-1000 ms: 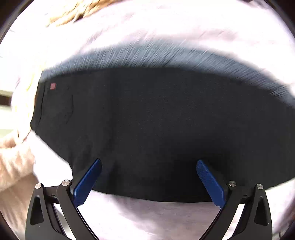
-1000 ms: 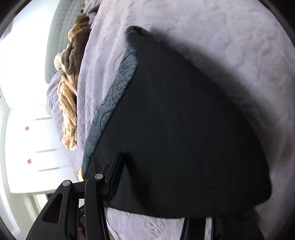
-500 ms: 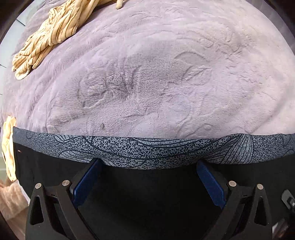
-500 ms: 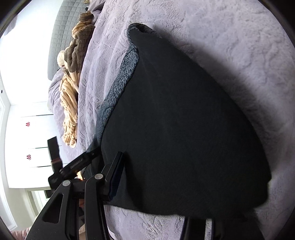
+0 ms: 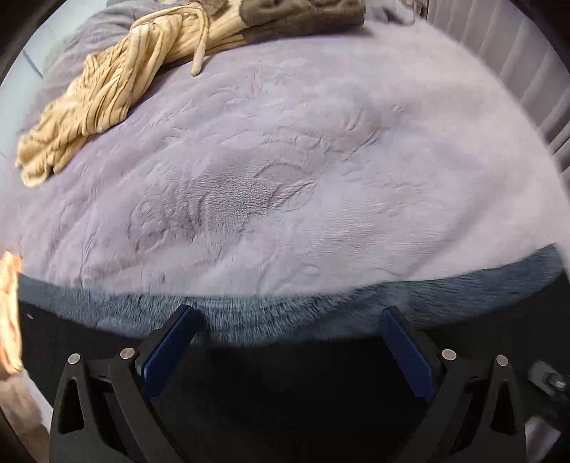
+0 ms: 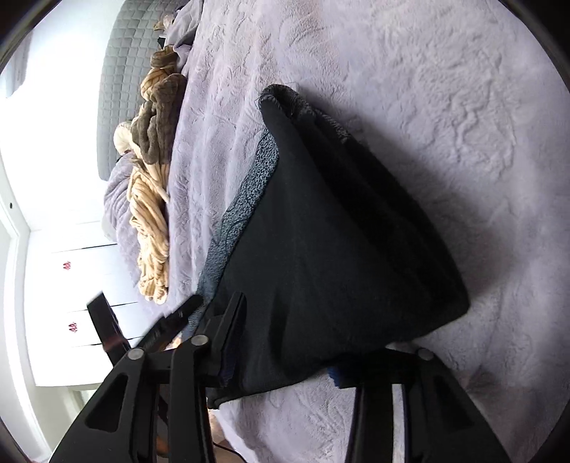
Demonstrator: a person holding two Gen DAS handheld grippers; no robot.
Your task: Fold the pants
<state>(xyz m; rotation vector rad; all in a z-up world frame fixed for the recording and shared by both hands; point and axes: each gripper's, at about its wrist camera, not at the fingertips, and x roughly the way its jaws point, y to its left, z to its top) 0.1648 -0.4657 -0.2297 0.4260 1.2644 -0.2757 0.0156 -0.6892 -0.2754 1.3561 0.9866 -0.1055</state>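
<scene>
The black pants [image 6: 331, 256] lie folded on the lilac bedspread [image 6: 445, 107], their grey patterned waistband [image 6: 245, 199] along the left edge. My right gripper [image 6: 288, 342] is open, its fingers [image 6: 231, 320] straddling the near edge of the pants; the right finger is mostly hidden under the cloth. In the left wrist view the pants [image 5: 285, 391] fill the bottom, with the blurred waistband [image 5: 249, 313] across them. My left gripper [image 5: 285, 342] is open and empty above the pants, blue pads [image 5: 167, 352] wide apart.
A crumpled beige striped garment [image 5: 103, 89] and a brown one [image 5: 299, 10] lie at the far side of the bed [image 5: 320, 160]. They also show in the right wrist view [image 6: 149, 228], next to a grey quilted headboard [image 6: 121, 71]. White cabinets [image 6: 64, 292] stand beyond.
The left gripper has swung from looking down on the pants to looking across the bed, staying open. The right gripper has pulled back a little; the left gripper now shows at its left.
</scene>
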